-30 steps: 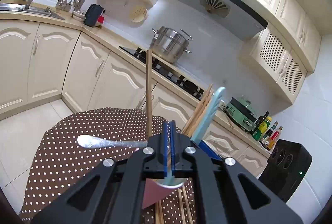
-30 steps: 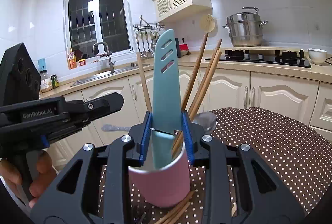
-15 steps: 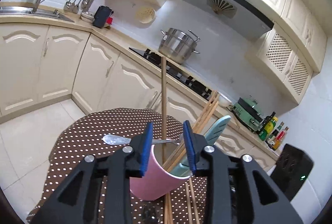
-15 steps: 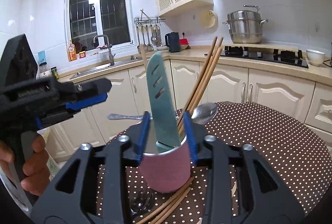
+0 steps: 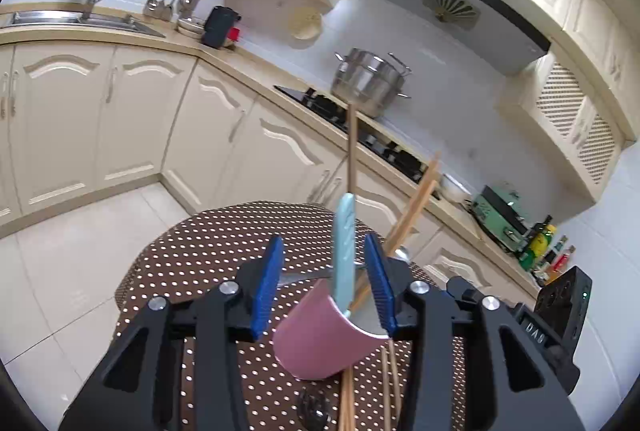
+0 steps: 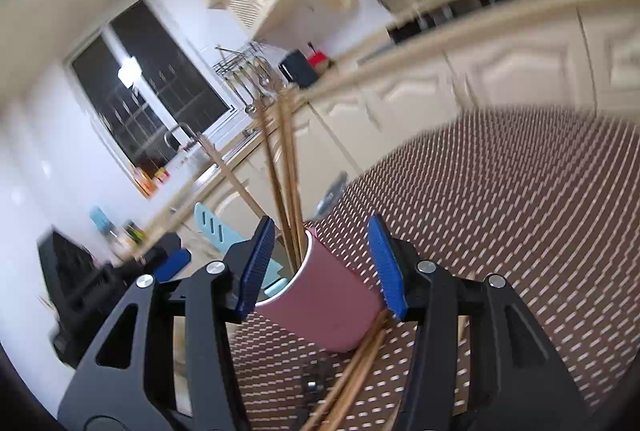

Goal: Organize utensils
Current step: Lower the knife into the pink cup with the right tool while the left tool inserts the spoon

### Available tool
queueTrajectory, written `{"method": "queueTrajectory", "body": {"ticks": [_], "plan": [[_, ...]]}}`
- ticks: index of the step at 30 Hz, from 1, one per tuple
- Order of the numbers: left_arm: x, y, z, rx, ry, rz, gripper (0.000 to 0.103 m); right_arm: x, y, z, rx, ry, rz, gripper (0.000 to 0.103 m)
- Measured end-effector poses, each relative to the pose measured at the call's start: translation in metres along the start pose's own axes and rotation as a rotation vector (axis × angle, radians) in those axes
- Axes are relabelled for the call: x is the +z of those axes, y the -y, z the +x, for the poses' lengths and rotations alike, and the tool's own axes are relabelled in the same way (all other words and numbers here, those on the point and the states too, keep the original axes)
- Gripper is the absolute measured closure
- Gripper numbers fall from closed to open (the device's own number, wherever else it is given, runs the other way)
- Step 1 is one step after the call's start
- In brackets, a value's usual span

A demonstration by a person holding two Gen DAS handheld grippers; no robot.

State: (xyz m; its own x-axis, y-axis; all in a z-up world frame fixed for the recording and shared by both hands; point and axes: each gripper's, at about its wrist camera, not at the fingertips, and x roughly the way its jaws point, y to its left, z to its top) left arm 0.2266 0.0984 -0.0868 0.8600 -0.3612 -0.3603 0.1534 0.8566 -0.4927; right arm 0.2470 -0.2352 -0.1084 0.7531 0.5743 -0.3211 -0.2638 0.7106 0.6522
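Observation:
A pink cup [image 5: 324,335] stands on the dotted brown tablecloth [image 5: 208,251], holding a teal knife [image 5: 345,251], one upright chopstick [image 5: 352,151] and several leaning chopsticks [image 5: 416,199]. My left gripper [image 5: 324,283] is just short of the cup with its jaws opening and nothing pressed between the pads. In the blurred, rolled right wrist view, my right gripper [image 6: 320,267] frames the pink cup [image 6: 324,303] with its pads apart and off it. There the knife [image 6: 216,231] leans left and the chopsticks [image 6: 288,171] stick up.
Loose chopsticks [image 5: 348,399] lie on the cloth under the cup, beside a small metal piece [image 5: 316,407]. A metal spoon [image 5: 400,253] lies behind the cup. The other gripper's black body [image 5: 560,311] is at the right. Cabinets and a stove with a steel pot [image 5: 368,83] stand behind.
The left jaws went from shut on a chopstick to open, and that chopstick now stands in the cup. The right jaws widened off the knife, and that gripper rolled and shifted.

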Motion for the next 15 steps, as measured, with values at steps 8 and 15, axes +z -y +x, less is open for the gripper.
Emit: {"method": "queueTrajectory", "body": {"ticks": [8, 15], "plan": [[0.001, -0.004, 0.009, 0.032, -0.004, 0.007, 0.059, 0.016, 0.01, 0.038, 0.042, -0.044, 0.15, 0.057], [0.001, -0.004, 0.016, 0.039, -0.02, 0.021, 0.058, 0.016, 0.023, 0.067, 0.067, -0.113, 0.217, 0.09]]}}
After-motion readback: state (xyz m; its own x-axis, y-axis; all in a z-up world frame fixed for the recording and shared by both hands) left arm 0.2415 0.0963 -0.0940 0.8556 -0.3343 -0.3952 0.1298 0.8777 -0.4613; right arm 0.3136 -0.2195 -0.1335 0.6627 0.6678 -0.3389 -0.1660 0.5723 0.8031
